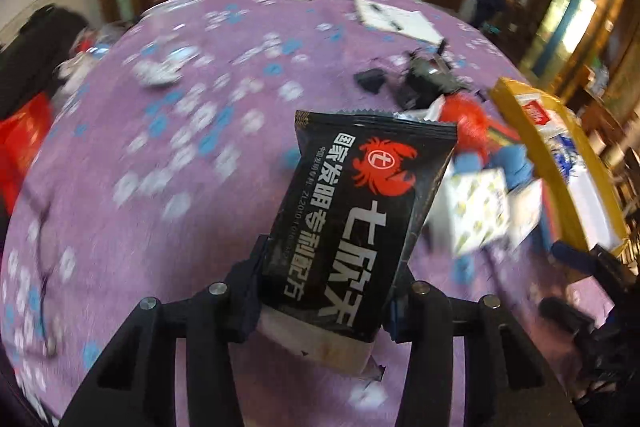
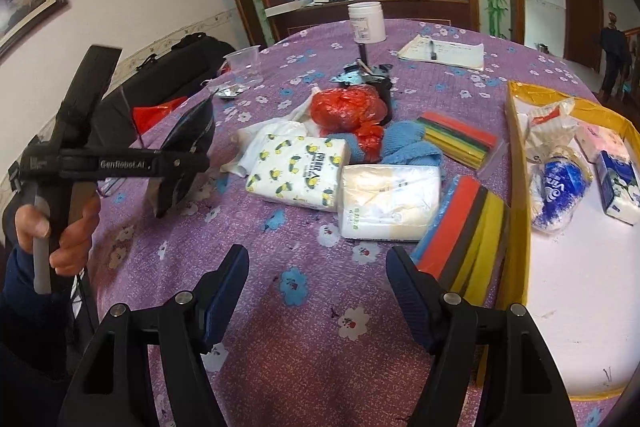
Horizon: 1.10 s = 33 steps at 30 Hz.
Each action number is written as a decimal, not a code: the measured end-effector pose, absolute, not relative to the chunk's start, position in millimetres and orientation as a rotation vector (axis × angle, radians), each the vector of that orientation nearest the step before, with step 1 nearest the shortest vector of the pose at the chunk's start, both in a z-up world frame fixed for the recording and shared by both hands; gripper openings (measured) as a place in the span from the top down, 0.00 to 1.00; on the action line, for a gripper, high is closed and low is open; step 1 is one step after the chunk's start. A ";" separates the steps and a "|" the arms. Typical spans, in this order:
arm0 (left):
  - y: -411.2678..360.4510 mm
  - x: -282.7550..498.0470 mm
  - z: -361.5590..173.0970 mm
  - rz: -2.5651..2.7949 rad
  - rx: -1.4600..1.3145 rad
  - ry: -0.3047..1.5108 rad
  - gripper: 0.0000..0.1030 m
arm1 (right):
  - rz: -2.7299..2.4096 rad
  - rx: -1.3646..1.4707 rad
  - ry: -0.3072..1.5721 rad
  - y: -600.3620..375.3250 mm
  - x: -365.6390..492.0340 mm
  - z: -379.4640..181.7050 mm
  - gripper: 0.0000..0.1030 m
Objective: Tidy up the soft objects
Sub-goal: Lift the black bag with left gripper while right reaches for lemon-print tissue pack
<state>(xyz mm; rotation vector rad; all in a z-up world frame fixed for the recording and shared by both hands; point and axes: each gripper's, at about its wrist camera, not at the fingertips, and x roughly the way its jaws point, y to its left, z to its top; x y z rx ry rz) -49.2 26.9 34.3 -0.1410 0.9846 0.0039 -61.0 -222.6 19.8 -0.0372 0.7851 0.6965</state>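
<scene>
My left gripper (image 1: 332, 267) is shut on a black snack packet (image 1: 360, 211) with a red crab logo and holds it above the purple tablecloth (image 1: 180, 147). From the right wrist view that gripper (image 2: 176, 179) and its packet (image 2: 188, 135) hang at the left, in a person's hand. My right gripper (image 2: 318, 259) stands open over the cloth, nothing between its fingers. Ahead of it lie a lemon-print tissue pack (image 2: 296, 167), a white soft pack (image 2: 388, 203), a red plastic bag (image 2: 348, 107), a blue knit cloth (image 2: 408, 147) and coloured sponge strips (image 2: 460, 255).
A yellow-rimmed box (image 2: 518, 227) at the right holds a blue-and-white bag (image 2: 556, 195) and tissue packs (image 2: 616, 187). Farther back stand a white jar (image 2: 366, 23), a clear cup (image 2: 244, 63), a notepad with pen (image 2: 444, 53) and a black device (image 2: 368, 75).
</scene>
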 end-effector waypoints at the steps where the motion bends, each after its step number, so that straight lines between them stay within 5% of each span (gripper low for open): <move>1: 29.8 -52.6 31.6 0.014 -0.143 0.988 0.55 | 0.716 -0.040 0.791 -219.3 -59.8 22.1 0.26; 14: 36.3 -49.3 9.5 0.099 -0.129 0.961 0.56 | 0.754 -0.102 0.831 -146.6 28.3 44.1 0.21; 21: 38.7 -47.4 10.9 0.086 -0.137 0.964 0.55 | 0.906 -0.244 0.887 -129.1 -20.6 29.9 0.21; 29: 43.4 -40.4 13.8 0.074 -0.157 0.984 0.49 | 0.808 -0.435 0.776 -126.4 -10.6 32.3 0.21; 33: 45.8 -30.2 12.0 0.079 -0.172 0.985 0.41 | 0.820 -0.369 0.870 -126.4 21.4 18.7 0.20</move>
